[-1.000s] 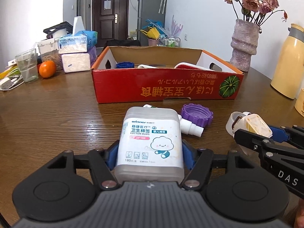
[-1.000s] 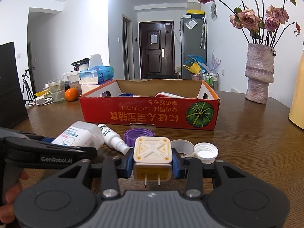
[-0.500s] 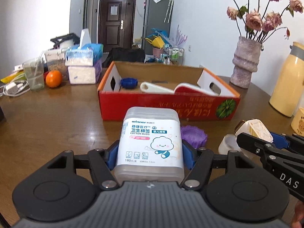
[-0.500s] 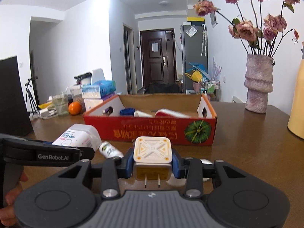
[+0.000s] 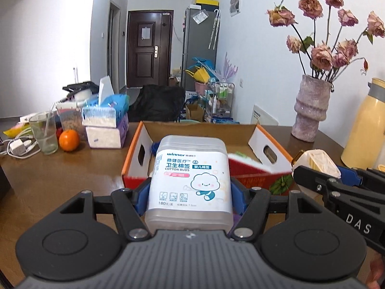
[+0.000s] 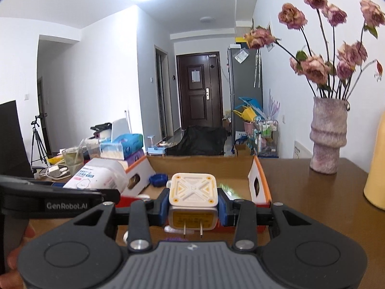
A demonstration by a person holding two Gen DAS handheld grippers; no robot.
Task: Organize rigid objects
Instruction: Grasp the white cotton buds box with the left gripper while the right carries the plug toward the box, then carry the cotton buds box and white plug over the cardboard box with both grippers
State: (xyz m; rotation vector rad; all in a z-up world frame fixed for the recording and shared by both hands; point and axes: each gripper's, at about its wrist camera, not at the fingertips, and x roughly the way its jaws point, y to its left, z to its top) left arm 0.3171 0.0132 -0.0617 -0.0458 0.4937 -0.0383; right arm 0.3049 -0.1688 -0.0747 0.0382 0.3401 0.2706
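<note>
My left gripper (image 5: 190,192) is shut on a clear cotton bud box (image 5: 190,175) with a white label, held in the air just before the near wall of the red cardboard box (image 5: 134,151). My right gripper (image 6: 193,204) is shut on a cream plug adapter (image 6: 193,192), prongs toward the camera, also raised near the cardboard box's (image 6: 261,185) near wall. The adapter (image 5: 317,160) and the right gripper show at the right of the left wrist view; the cotton bud box (image 6: 96,175) shows at the left of the right wrist view. A blue lid (image 6: 158,179) and a red-and-white object (image 5: 250,166) lie inside the box.
A vase of dried roses (image 5: 310,110) and a yellow thermos (image 5: 363,130) stand at the right. Tissue packs (image 5: 103,125), an orange (image 5: 69,140), a glass (image 5: 44,132) and a charger (image 5: 18,145) sit at the left. A purple lid (image 6: 175,238) lies below the right gripper.
Both grippers have risen from the table with their objects and moved forward toward the cardboard box; the small items on the table have dropped below view.
</note>
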